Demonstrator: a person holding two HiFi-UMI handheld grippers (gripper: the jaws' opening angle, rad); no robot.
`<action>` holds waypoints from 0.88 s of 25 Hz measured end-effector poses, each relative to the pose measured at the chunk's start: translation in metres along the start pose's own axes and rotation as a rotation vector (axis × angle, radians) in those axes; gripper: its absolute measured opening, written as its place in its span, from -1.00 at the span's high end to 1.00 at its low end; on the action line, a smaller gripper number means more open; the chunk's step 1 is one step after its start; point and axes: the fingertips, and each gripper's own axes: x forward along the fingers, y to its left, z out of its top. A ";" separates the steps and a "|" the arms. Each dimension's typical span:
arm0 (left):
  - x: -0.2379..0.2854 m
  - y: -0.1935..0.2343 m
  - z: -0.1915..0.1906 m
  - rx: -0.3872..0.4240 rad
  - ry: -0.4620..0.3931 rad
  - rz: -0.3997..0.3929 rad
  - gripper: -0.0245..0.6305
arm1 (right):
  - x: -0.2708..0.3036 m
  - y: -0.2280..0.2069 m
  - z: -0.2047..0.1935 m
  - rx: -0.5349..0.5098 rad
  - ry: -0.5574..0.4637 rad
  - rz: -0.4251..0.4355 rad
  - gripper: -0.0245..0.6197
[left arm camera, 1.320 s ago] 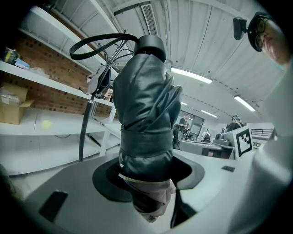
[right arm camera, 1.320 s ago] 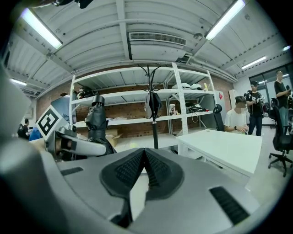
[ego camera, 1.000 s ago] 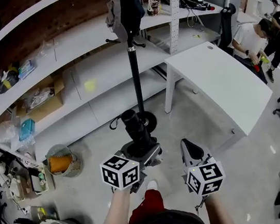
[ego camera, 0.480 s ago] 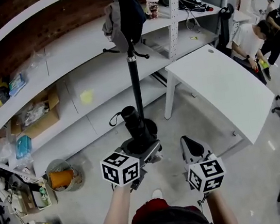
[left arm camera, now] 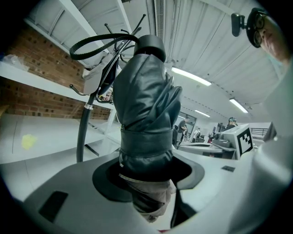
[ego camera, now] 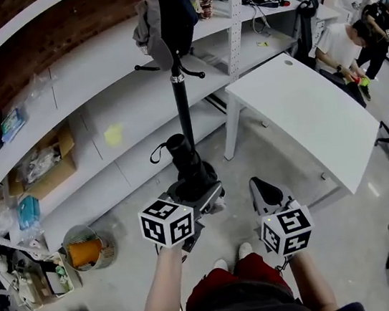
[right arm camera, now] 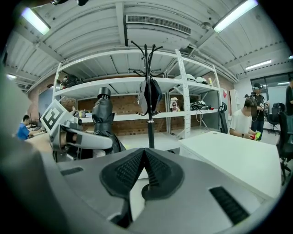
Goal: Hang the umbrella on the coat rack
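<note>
**Folded umbrella** [ego camera: 183, 161]: stands upright in the left gripper [ego camera: 195, 196], whose jaws clamp its soft, sleeved body. It is probably light and slick, and best hung by its wrist strap [left arm camera: 94, 39]. The right gripper [right arm camera: 144, 161] is closed and empty. The coat rack [ego camera: 182, 109] stands just ahead. Garments [ego camera: 163, 18] crowd its hooks, and a white table [ego camera: 303, 109] flanks it.

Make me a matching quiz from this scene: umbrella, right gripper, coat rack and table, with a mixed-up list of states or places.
1 umbrella
2 right gripper
3 coat rack
4 table

A jaws shut, empty
B white, right of the rack
C clamped in the left gripper
D garments hanging on it

Pairs: 1-C, 2-A, 3-D, 4-B
</note>
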 end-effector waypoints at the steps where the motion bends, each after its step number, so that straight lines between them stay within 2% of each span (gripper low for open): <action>1: 0.002 0.003 0.002 0.000 -0.001 0.003 0.24 | 0.003 -0.002 0.000 -0.002 0.002 0.002 0.87; 10: 0.036 0.032 0.019 0.022 0.012 0.036 0.24 | 0.043 -0.032 0.011 -0.008 -0.014 0.026 0.87; 22: 0.123 0.062 0.053 0.030 0.045 0.052 0.24 | 0.104 -0.115 0.037 0.022 -0.019 0.032 0.87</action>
